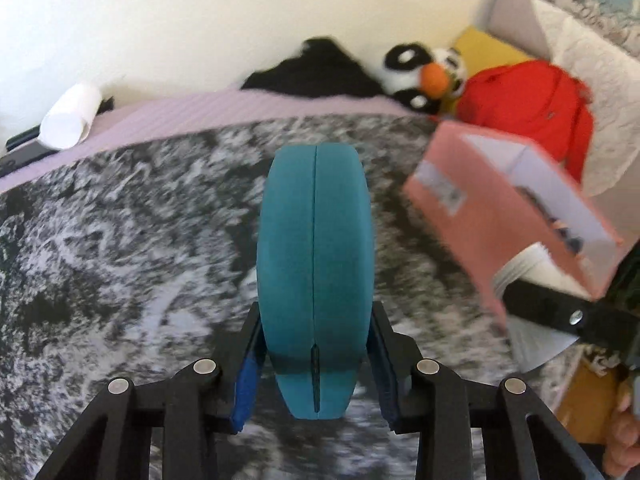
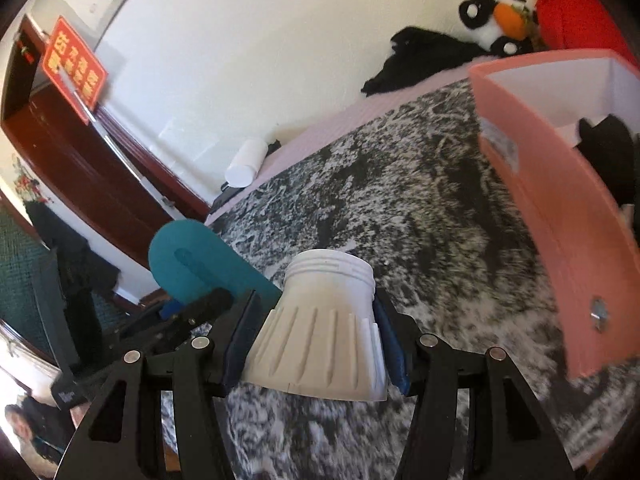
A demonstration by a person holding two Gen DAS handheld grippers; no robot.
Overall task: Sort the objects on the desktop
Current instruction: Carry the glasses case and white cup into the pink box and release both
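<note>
Above the black-and-white patterned bedspread (image 2: 420,184) we see a pink open-topped box (image 2: 560,216) with a white lining and something dark inside. Our left gripper (image 1: 316,360) clamps a teal oval case (image 1: 315,264) with a centre seam, held edge-on. Our right gripper (image 2: 316,344) pinches a white ribbed, threaded lamp-base-like piece (image 2: 320,324) just left of the box.

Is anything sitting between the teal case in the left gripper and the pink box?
Nothing visible. The left gripper holds the teal oval case above the black-and-white patterned bedspread, and only bare bedspread lies between it and the open pink cardboard box.
</note>
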